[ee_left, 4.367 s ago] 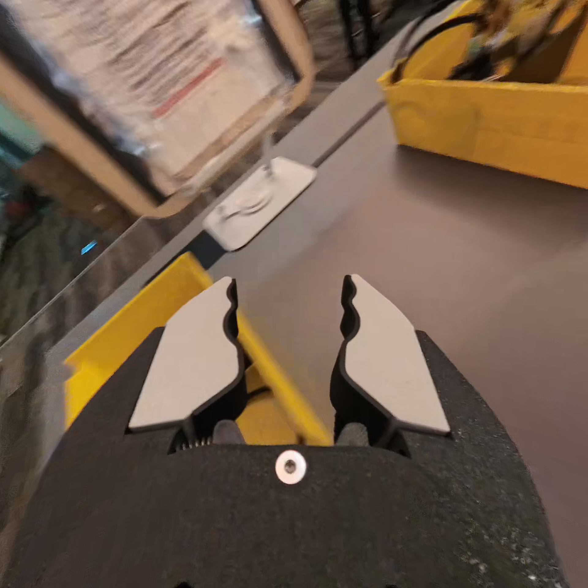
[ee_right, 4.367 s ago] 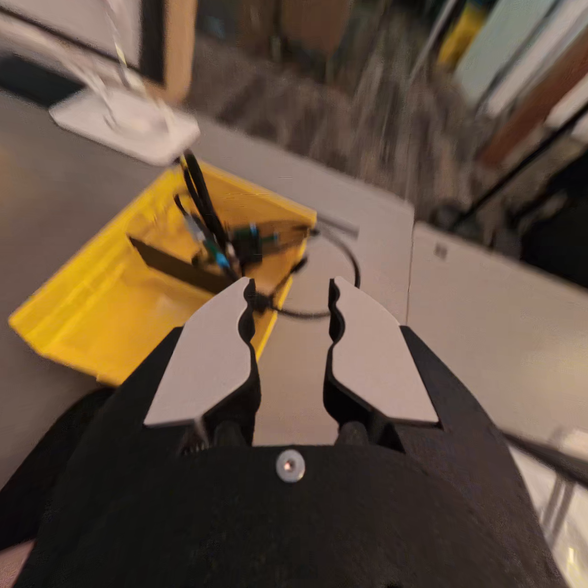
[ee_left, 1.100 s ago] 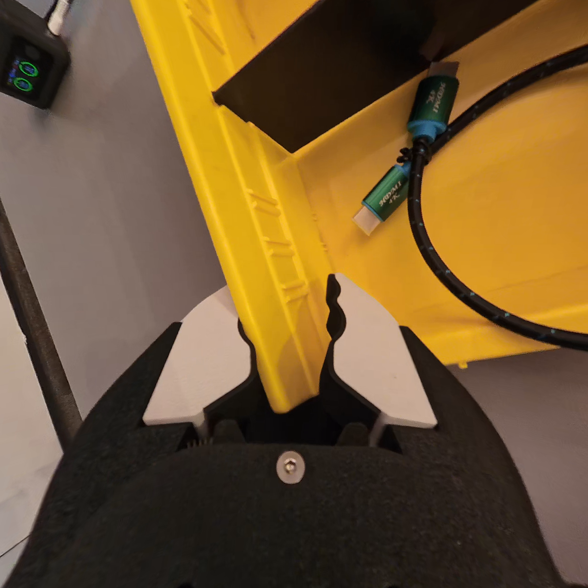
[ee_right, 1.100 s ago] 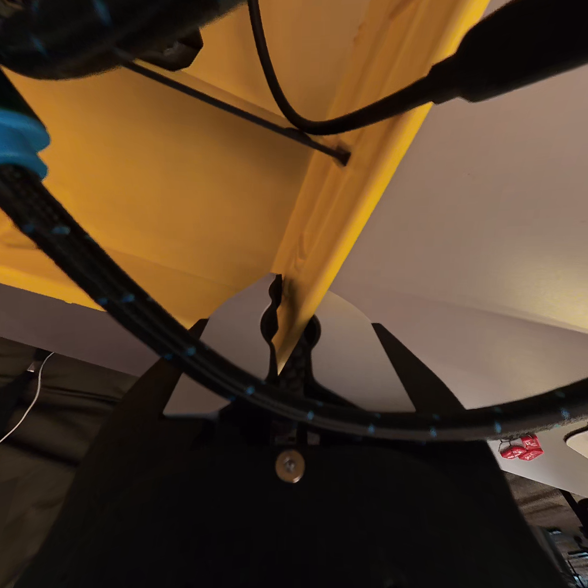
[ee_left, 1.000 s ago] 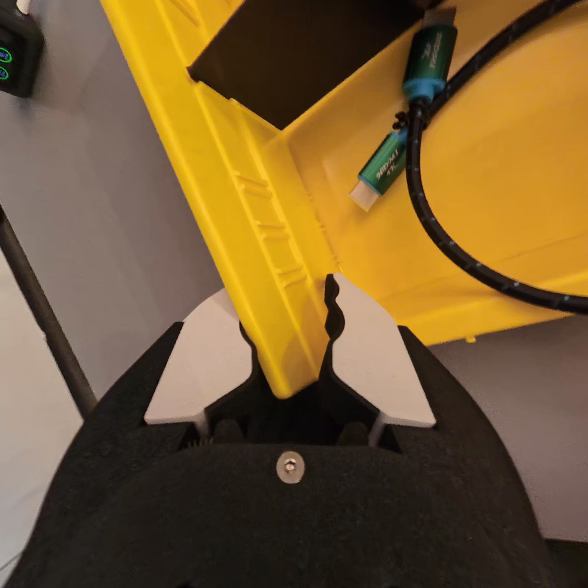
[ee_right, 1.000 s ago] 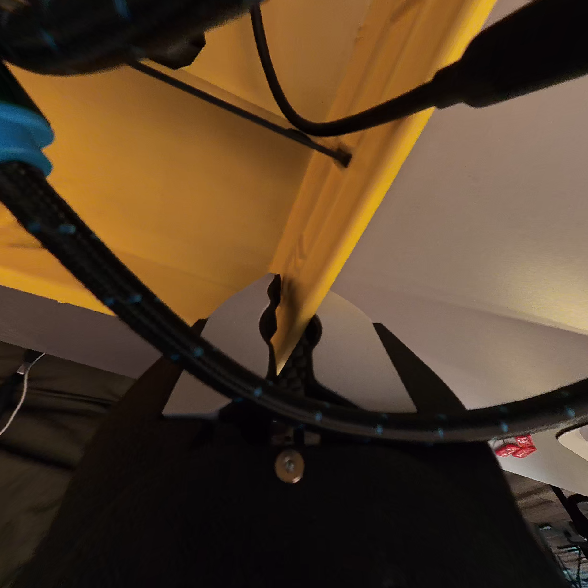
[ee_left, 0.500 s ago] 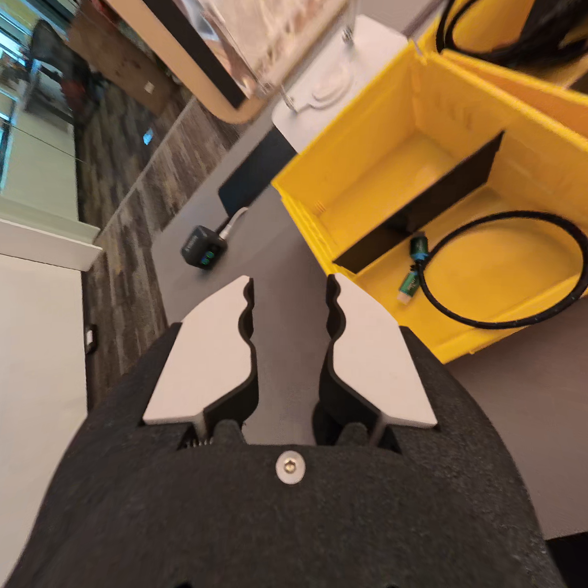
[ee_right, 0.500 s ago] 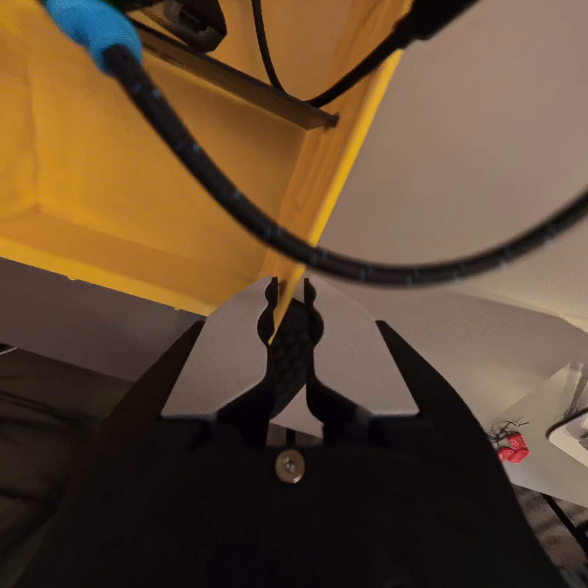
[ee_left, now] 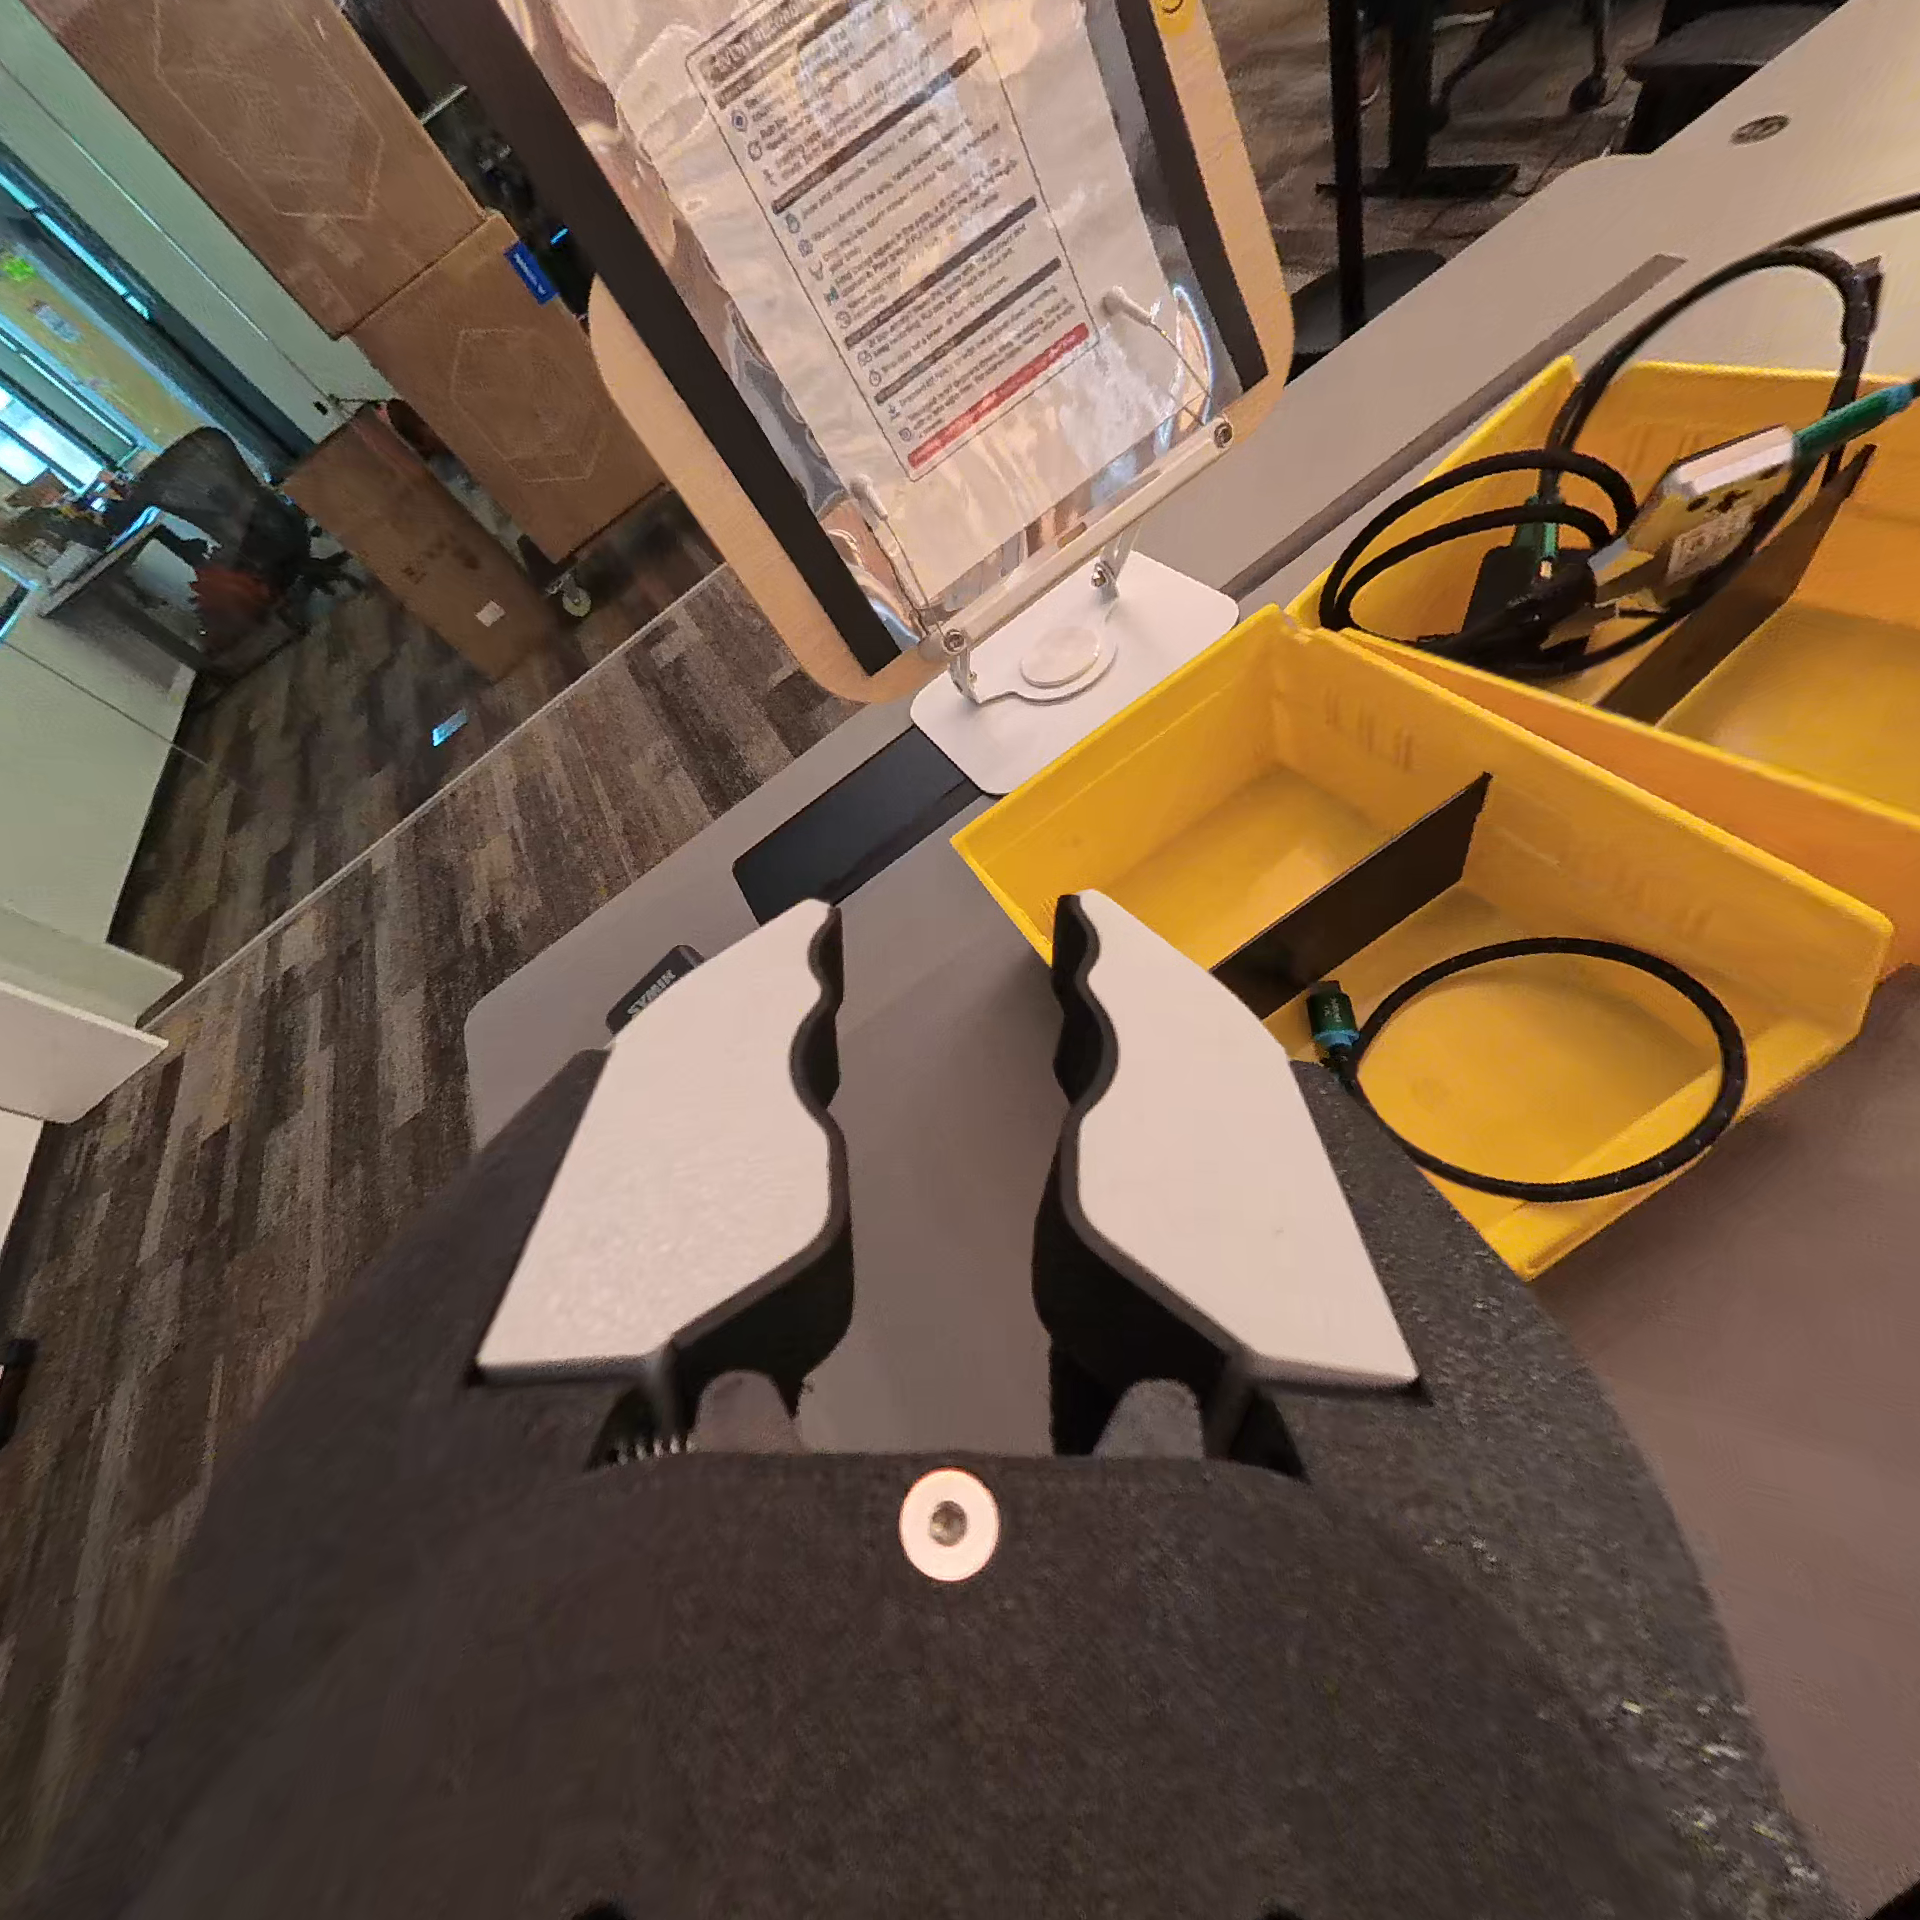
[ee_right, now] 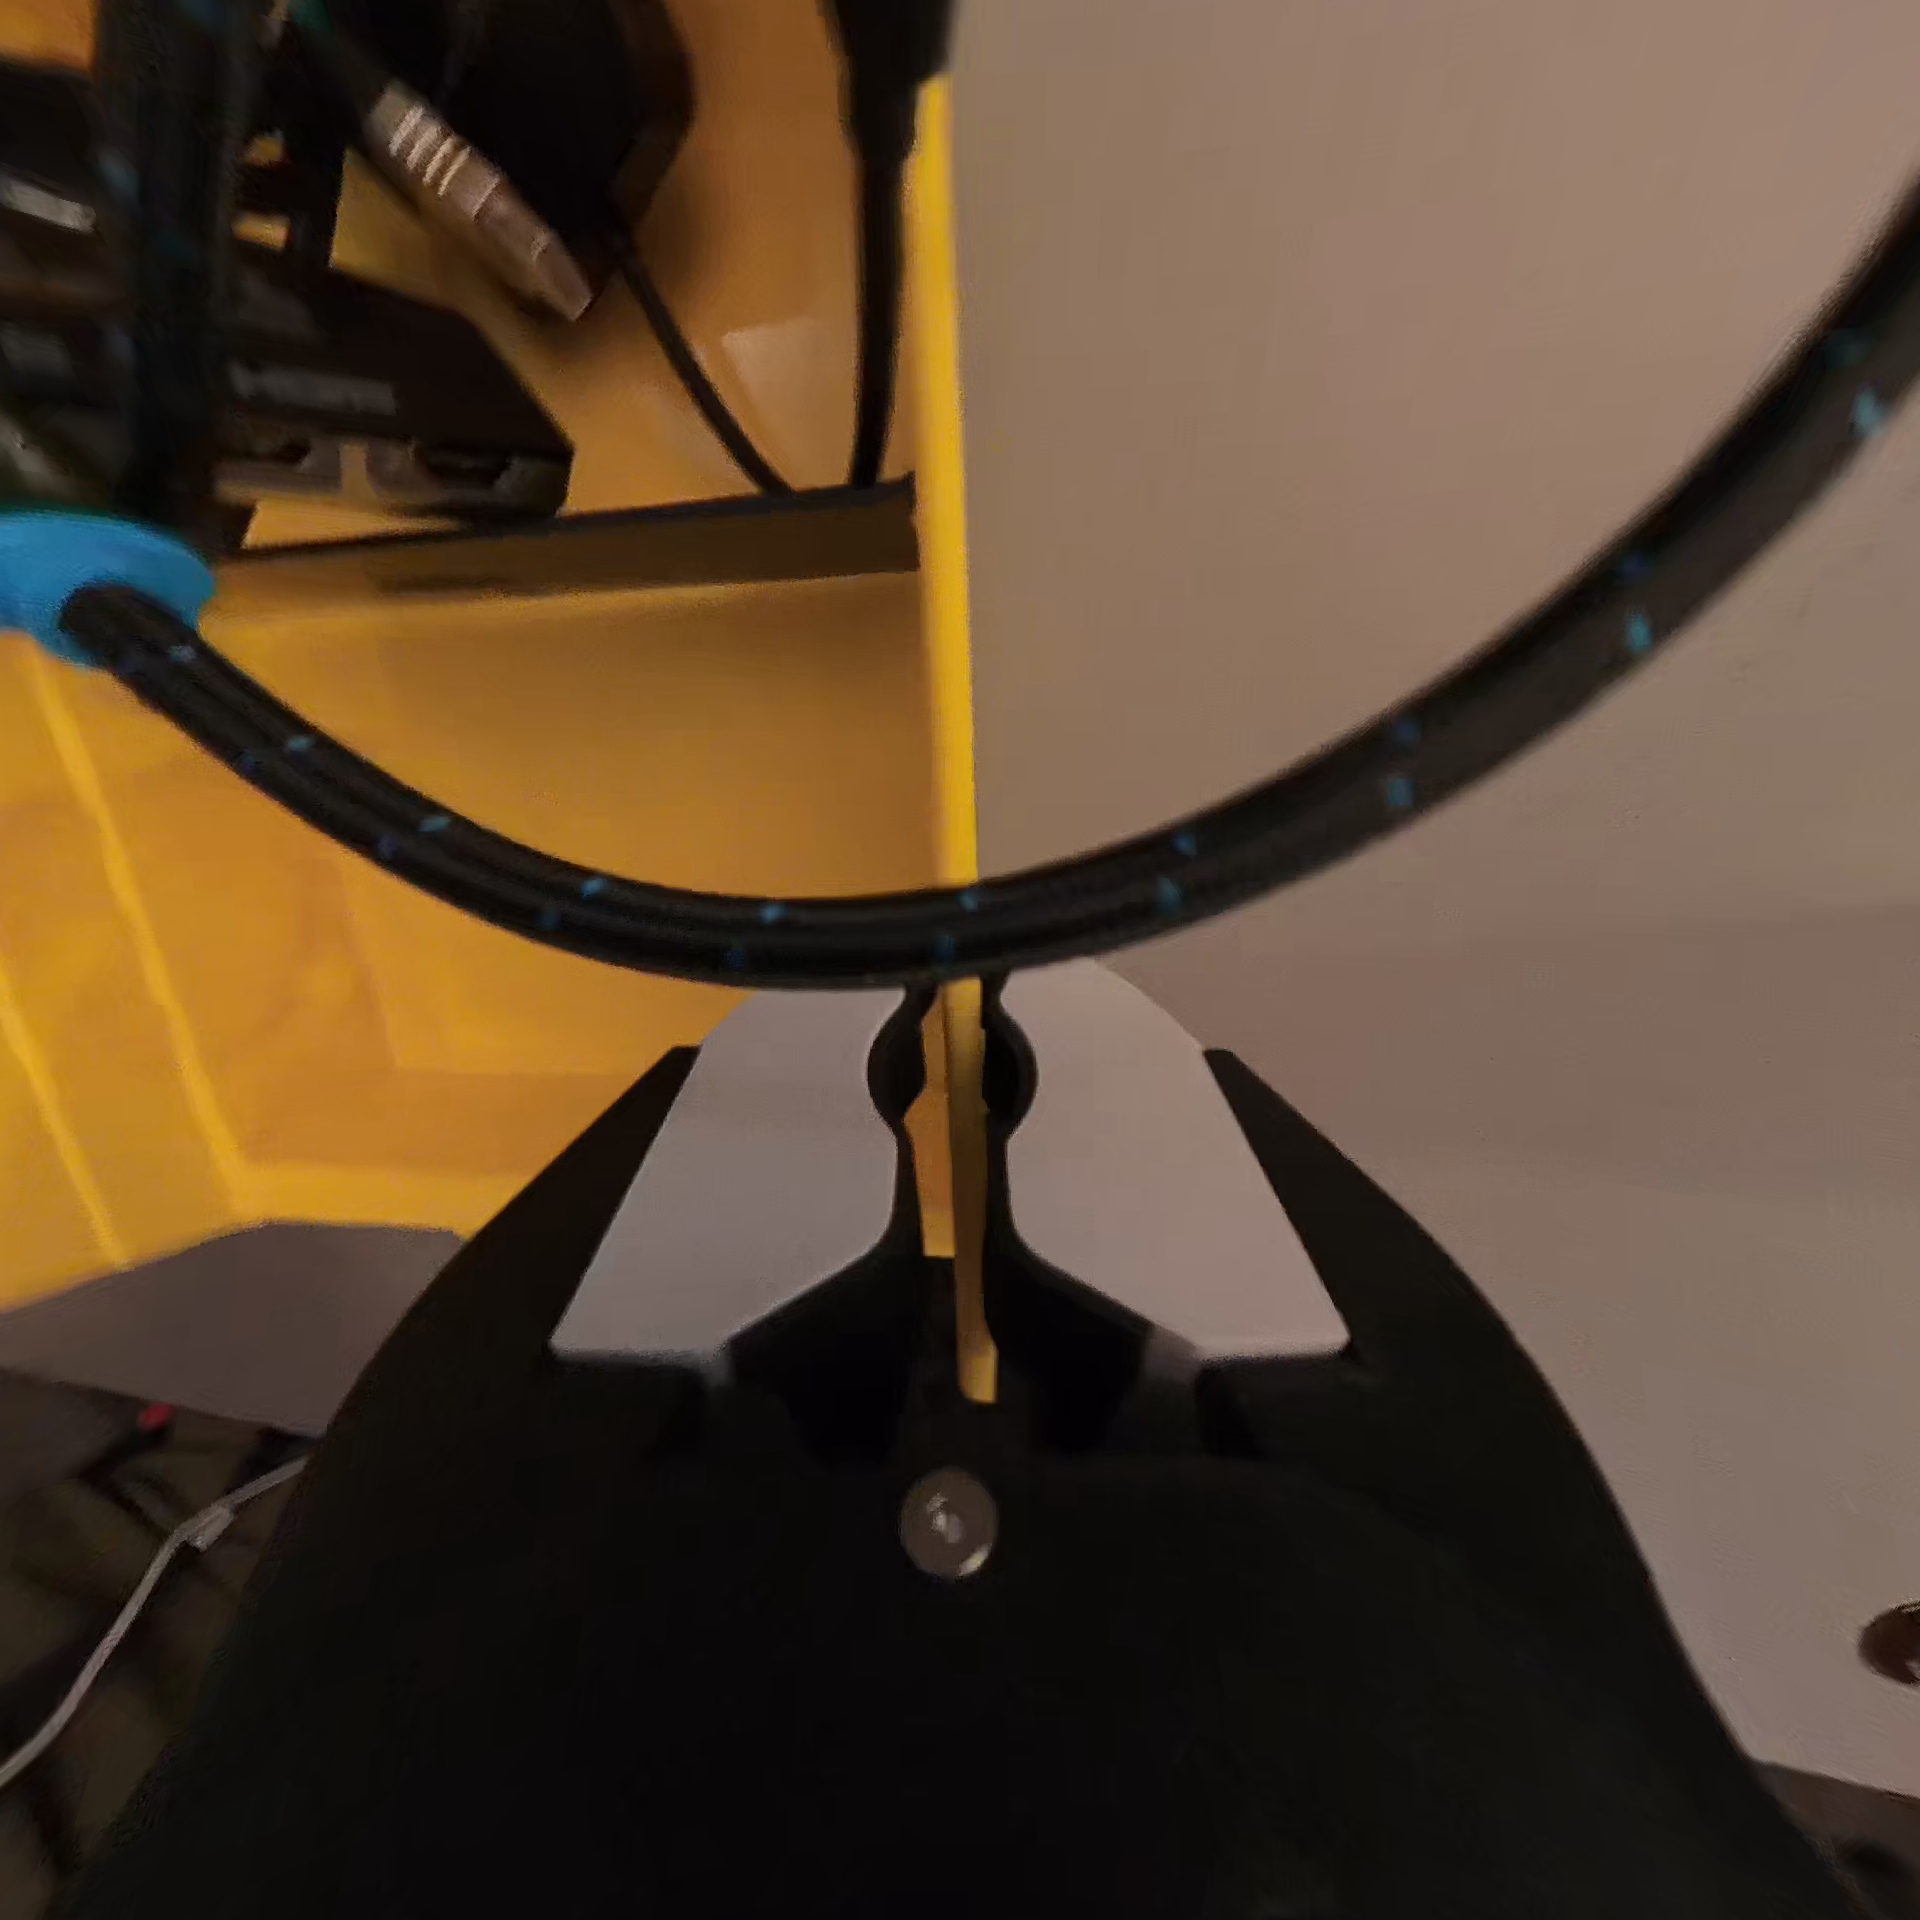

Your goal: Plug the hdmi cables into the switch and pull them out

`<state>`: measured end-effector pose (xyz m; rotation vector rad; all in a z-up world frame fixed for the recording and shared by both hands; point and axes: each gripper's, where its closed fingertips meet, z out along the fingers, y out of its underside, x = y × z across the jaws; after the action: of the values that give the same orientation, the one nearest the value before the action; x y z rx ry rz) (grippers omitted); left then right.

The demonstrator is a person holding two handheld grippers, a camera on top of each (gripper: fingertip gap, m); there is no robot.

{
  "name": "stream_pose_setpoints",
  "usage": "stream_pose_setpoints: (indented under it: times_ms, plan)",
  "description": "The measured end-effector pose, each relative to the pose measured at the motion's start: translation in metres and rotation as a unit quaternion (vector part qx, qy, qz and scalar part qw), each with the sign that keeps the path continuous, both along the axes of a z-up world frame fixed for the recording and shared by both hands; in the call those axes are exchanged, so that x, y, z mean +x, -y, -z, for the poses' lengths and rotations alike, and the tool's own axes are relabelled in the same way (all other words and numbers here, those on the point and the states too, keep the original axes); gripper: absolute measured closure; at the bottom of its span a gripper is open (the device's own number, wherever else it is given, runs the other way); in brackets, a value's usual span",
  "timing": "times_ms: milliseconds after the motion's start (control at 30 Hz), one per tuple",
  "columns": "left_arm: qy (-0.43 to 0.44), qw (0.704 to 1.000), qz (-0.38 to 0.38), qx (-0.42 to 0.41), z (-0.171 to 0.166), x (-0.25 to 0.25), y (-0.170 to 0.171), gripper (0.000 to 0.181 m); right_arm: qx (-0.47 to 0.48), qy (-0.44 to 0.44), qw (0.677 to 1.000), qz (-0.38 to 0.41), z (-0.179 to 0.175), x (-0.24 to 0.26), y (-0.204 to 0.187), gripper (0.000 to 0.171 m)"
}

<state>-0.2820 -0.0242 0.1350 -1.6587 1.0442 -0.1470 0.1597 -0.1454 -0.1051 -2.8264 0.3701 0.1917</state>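
My left gripper point(ee_left: 945, 914) is open and empty, held above the grey table just left of the near yellow bin point(ee_left: 1558, 821). In that bin lies a coiled black braided HDMI cable point(ee_left: 1725, 1049) with a green plug point(ee_left: 1325, 1013) by the black divider. A second yellow bin point(ee_left: 1662, 748) at the far right holds a silver switch point(ee_left: 1714, 483) and tangled black cables. My right gripper point(ee_right: 951, 997) is shut on a yellow bin's side wall point(ee_right: 945, 623). A braided cable point(ee_right: 727, 935) arcs just past its fingertips. A black box point(ee_right: 364, 416) and a metal plug point(ee_right: 468, 208) lie behind a divider.
A clear sign stand point(ee_left: 935, 312) on a white base point(ee_left: 1070, 665) stands behind the bins. A small black device point(ee_left: 649, 992) sits near the table's left edge, with floor and cardboard boxes point(ee_left: 499, 364) beyond. Grey table lies right of the gripped wall point(ee_right: 1455, 935). One gripper's finger ends stand about 50 cm off the other's.
My left gripper has let go of the near bin's wall and pulled back and up, now open over the table. My right gripper stays at the bin wall, which sits deeper between its jaws.
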Motion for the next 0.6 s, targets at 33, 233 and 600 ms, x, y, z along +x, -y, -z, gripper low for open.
stream_pose_setpoints:
  times_ms: [33,233,600]
  plan:
    - [-0.006,1.000,0.005,-0.002,0.003,-0.002,0.001,0.143,0.005,-0.003,1.000,0.020,0.000,0.004,-0.003,0.165]
    - [0.017,0.999,0.029,0.002,-0.005,-0.021,0.015,0.143,0.051,-0.040,0.992,0.109,0.000,0.018,-0.009,0.164]
    - [0.106,0.994,0.031,0.005,-0.026,-0.068,0.014,0.145,0.075,-0.001,0.988,0.134,-0.004,0.030,0.005,0.162]
